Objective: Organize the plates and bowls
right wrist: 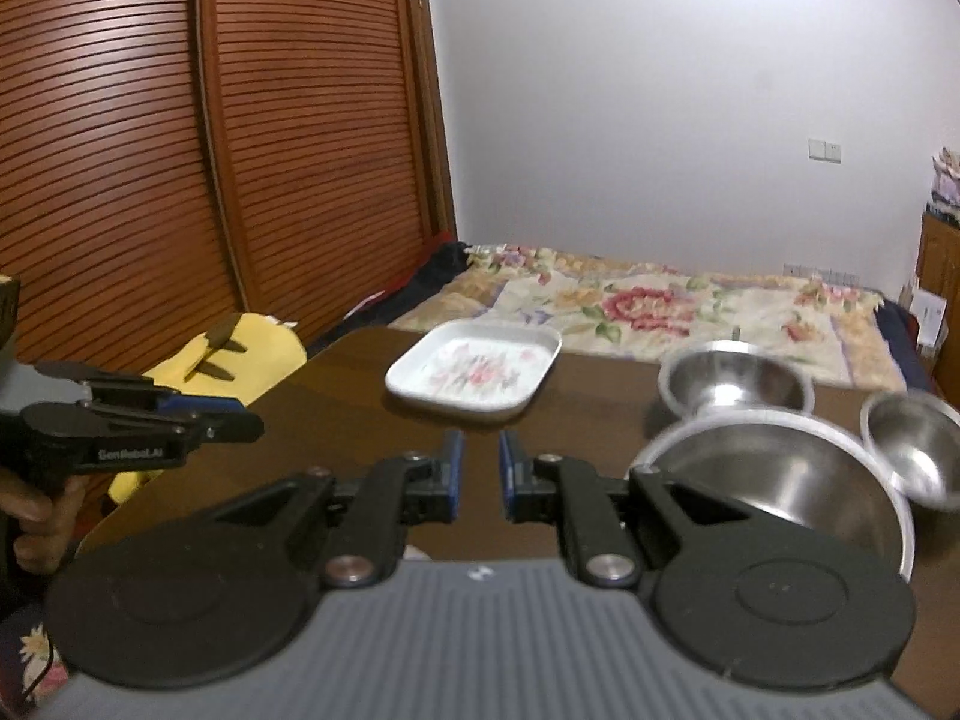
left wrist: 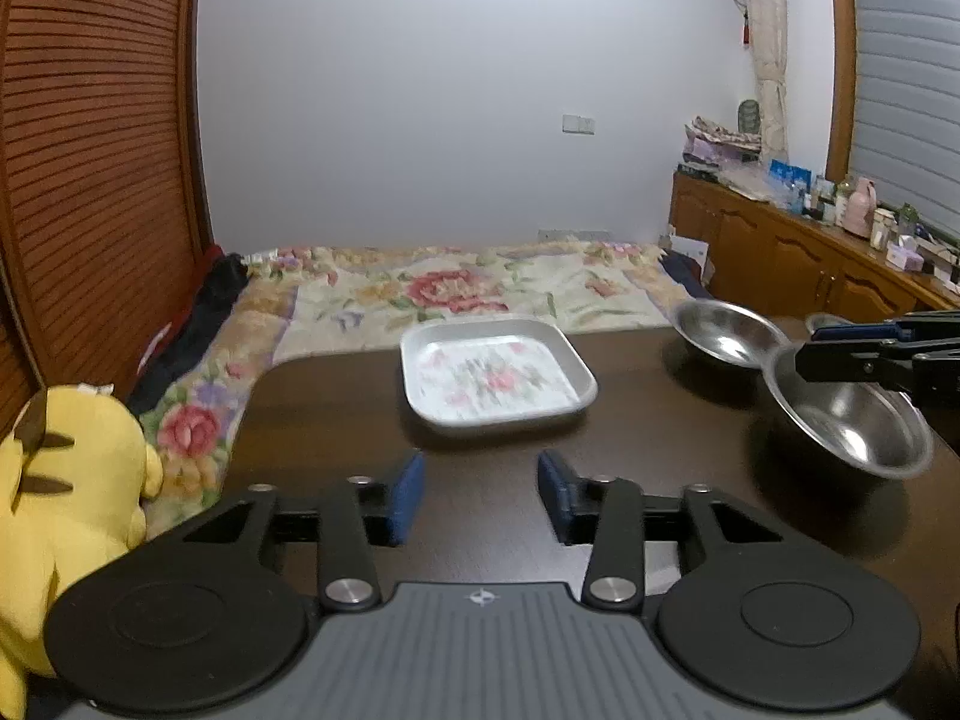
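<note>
A white square plate with a floral print [left wrist: 497,375] [right wrist: 474,372] lies on the dark wooden table [left wrist: 336,420] [right wrist: 360,396], near its far edge. Three steel bowls stand at the right: a large one [right wrist: 780,480] [left wrist: 852,420], a middle one behind it [right wrist: 735,381] [left wrist: 723,330], and a small one at far right [right wrist: 912,450]. My left gripper [left wrist: 480,495] is open and empty, just short of the plate. My right gripper [right wrist: 480,468] is open and empty, left of the large bowl; it shows in the left wrist view [left wrist: 804,357] over the bowl's rim.
A bed with a floral blanket [left wrist: 456,288] lies beyond the table. A yellow plush toy [left wrist: 66,498] sits at the table's left. Slatted wooden wardrobe doors [right wrist: 180,150] stand on the left; a cluttered wooden cabinet [left wrist: 798,246] is at the right.
</note>
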`<state>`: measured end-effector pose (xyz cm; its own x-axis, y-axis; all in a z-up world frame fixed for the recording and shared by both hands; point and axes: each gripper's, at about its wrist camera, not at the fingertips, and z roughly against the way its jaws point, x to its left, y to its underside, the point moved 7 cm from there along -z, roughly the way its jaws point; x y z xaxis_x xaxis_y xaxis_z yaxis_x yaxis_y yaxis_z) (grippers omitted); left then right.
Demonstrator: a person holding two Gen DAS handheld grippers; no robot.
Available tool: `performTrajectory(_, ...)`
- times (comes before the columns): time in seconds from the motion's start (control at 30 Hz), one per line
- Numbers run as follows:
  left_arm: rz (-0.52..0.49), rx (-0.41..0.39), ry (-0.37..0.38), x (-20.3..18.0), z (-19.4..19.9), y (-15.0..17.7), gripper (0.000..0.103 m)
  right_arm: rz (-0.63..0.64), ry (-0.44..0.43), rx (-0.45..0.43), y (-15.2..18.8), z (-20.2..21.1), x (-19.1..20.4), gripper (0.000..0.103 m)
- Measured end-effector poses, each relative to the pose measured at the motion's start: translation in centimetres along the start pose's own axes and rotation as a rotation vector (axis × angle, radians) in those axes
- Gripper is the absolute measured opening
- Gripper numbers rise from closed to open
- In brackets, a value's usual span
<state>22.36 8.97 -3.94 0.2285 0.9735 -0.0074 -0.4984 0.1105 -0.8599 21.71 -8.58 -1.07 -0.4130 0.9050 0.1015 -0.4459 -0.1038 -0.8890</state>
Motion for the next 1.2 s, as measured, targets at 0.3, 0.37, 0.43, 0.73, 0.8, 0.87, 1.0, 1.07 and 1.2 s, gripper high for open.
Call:
performTrajectory(0.3, -0.006, 0.045, -0.017, 3.0, -6.0, -2.6, 0.047, 0.070, -0.031, 0.129, -2.6, -6.7, -0.7, 0.043)
performTrajectory(0.37, -0.006, 0.063, -0.020, 3.7, -7.5, -2.8, 0.047, 0.057, -0.043, 0.175, -2.8, -8.7, -1.0, 0.043)
performTrajectory(0.43, 0.000, 0.080, -0.016, 4.1, -8.7, -2.8, 0.047, 0.048, -0.058, 0.212, -2.8, -10.2, -1.2, 0.043)
performTrajectory(0.73, 0.013, 0.138, 0.028, 4.7, -13.7, -3.1, 0.042, -0.026, -0.039, 0.358, -2.3, -16.6, -2.8, 0.041)
performTrajectory(0.8, 0.024, 0.149, 0.033, 5.0, -14.8, -3.2, 0.039, -0.032, -0.034, 0.376, -2.4, -17.5, -3.2, 0.040)
performTrajectory(0.87, 0.035, 0.158, 0.040, 5.2, -15.6, -3.1, 0.037, -0.033, -0.027, 0.390, -2.4, -18.1, -3.4, 0.040)
performTrajectory(1.0, 0.036, 0.165, 0.043, 5.3, -16.4, -3.3, 0.035, -0.052, -0.032, 0.411, -2.6, -19.2, -3.8, 0.039)
performTrajectory(1.07, 0.036, 0.172, 0.045, 5.4, -16.8, -3.3, 0.033, -0.054, -0.032, 0.418, -2.5, -19.7, -3.9, 0.038)
performTrajectory(1.2, 0.040, 0.188, 0.049, 5.4, -17.2, -2.8, 0.029, -0.071, -0.038, 0.448, -2.1, -20.6, -4.1, 0.032)
